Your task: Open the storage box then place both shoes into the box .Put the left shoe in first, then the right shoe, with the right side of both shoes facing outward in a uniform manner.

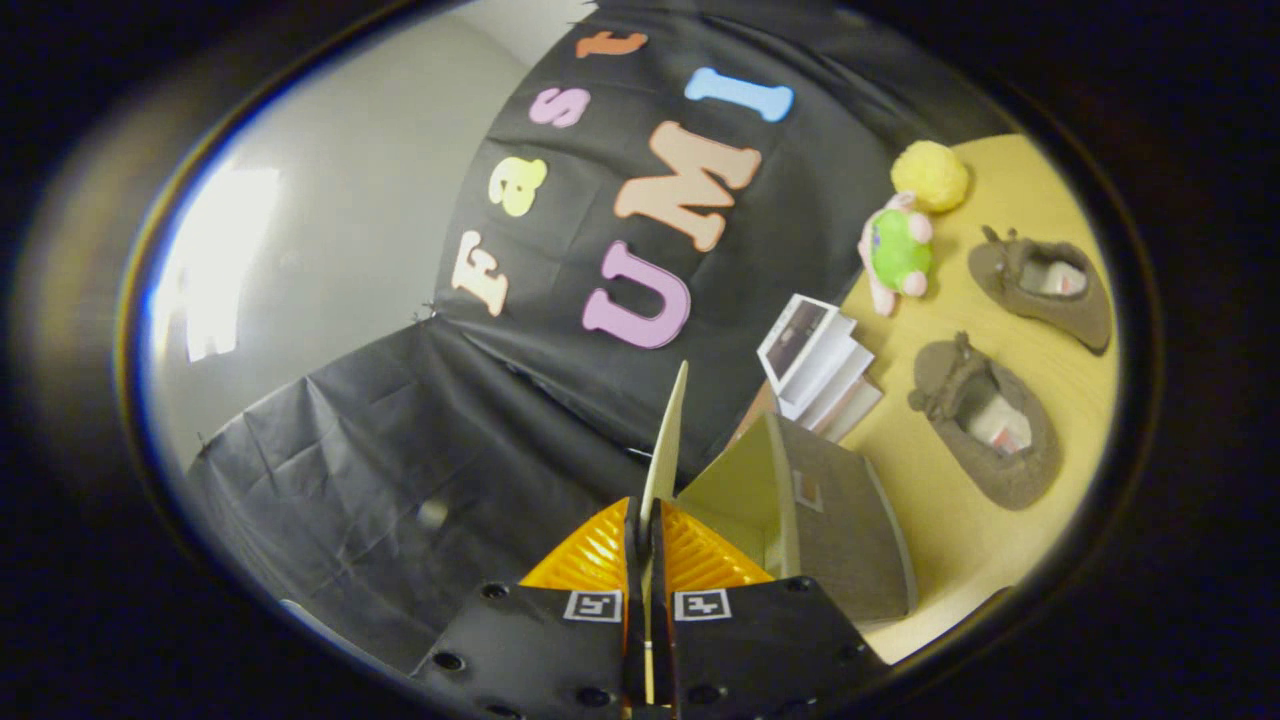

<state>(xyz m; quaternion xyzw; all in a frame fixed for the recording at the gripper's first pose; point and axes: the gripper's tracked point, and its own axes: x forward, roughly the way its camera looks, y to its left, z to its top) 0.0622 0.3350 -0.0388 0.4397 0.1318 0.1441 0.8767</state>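
The gripper (648,545) is pinched tight on the thin lid (668,440) of the storage box (830,520), both orange fingers (598,555) pressing its edge, lifting it up and away, probably to clear the opening for the shoes. The box sits just beside the fingers on the yellow table (1010,190). Both brown shoes (985,425) (1045,280) lie beyond it, untouched, near a plush toy (897,250) and some booklets (815,365).

The hand-held gripper (648,540) is rolled sideways — its orange fingers (592,558) pinched together on a thin flap.
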